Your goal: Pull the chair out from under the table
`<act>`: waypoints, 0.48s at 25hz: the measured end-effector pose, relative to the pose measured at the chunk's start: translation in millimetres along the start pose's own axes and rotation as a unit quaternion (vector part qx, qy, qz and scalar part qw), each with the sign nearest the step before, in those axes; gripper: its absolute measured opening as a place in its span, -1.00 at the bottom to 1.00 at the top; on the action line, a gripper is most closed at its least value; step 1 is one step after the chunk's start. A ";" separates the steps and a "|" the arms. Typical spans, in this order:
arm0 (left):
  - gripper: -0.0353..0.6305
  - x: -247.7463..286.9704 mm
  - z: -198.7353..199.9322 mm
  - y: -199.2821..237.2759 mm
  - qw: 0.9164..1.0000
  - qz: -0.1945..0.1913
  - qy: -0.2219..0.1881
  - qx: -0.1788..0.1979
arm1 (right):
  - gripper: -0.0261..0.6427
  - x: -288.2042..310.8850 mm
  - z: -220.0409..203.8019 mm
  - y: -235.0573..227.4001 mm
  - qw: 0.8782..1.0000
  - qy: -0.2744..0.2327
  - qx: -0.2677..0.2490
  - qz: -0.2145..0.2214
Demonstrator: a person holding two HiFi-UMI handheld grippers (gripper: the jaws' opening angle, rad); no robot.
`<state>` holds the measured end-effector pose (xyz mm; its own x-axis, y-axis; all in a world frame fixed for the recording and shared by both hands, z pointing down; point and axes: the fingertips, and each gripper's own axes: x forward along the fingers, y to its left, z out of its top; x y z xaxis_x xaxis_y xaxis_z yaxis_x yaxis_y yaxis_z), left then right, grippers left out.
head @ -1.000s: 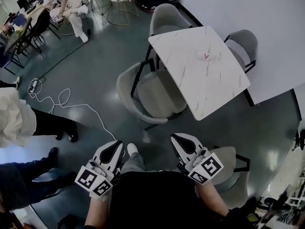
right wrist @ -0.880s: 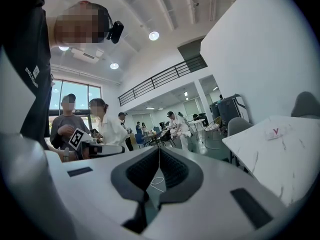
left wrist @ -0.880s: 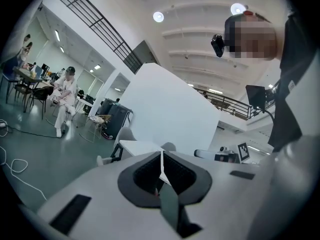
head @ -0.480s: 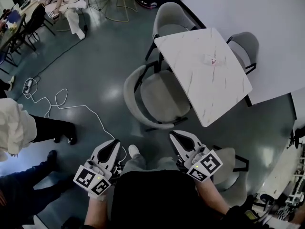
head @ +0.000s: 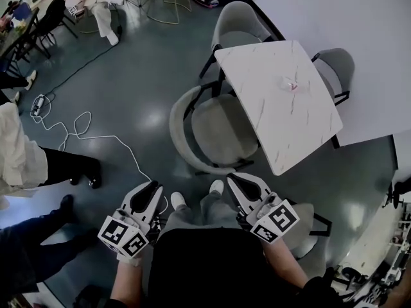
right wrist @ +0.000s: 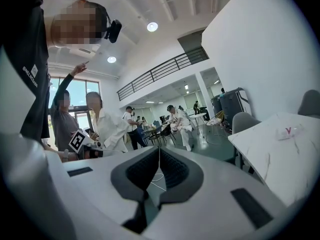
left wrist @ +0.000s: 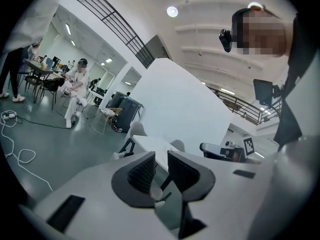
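1. The grey floor (head: pixel 141 76) is stretching across the room, with people sitting and standing at its far left edge.
2. The white marble-look table (head: pixel 270 108) is standing against the white wall, at an angle in the head view.
3. The grey chair (head: pixel 218 130) is sitting at the table's near left side. Its seat is tucked partly under the tabletop edge and its curved back is facing the open floor. It is standing ahead of both grippers and apart from them.
4. Two more grey chairs are standing at the table, one at the far end (head: pixel 239 27) and one on the wall side (head: pixel 337 61).
5. The left gripper (head: pixel 150 191) is hovering low by the person's left leg. Its jaws have just been opening and are standing slightly apart, with nothing between them.
6. The right gripper (head: pixel 236 179) is hovering beside the right leg, pointing toward the chair, with its jaws pressed together and empty.
7. A white cable (head: pixel 83 133) is snaking over the floor at left.
8. A small red-marked item (head: pixel 292 85) is lying on the tabletop.
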<state>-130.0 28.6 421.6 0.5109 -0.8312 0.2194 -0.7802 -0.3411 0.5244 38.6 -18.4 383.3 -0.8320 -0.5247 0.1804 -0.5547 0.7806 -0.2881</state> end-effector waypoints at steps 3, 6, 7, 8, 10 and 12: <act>-0.65 9.5 -6.7 3.4 1.000 0.018 0.007 -0.005 | -0.88 0.7 -2.6 -8.5 1.000 0.005 0.003 0.009; -0.63 20.8 -11.9 7.3 0.999 0.033 0.011 -0.010 | -0.88 2.7 -5.0 -16.6 1.000 0.014 0.001 0.020; -0.61 25.0 -12.9 8.7 0.999 0.036 0.013 -0.011 | -0.88 3.3 -5.0 -18.6 1.000 0.017 0.000 0.024; -0.59 29.2 -13.8 10.2 0.999 0.039 0.014 -0.011 | -0.88 3.6 -4.9 -20.4 0.999 0.020 -0.002 0.027; -0.55 37.7 -15.2 14.3 0.999 0.042 0.015 -0.011 | -0.88 4.0 -4.3 -23.6 0.999 0.025 -0.005 0.032; -0.51 46.4 -16.3 20.0 0.999 0.048 0.018 -0.012 | -0.88 4.7 -3.0 -26.8 0.999 0.028 -0.005 0.035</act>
<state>-116.0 -9.6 455.6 0.4470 -0.8433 0.2985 -0.8173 -0.2493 0.5195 49.6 -40.8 394.7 -0.8679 -0.4489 0.2128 -0.4949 0.8186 -0.2917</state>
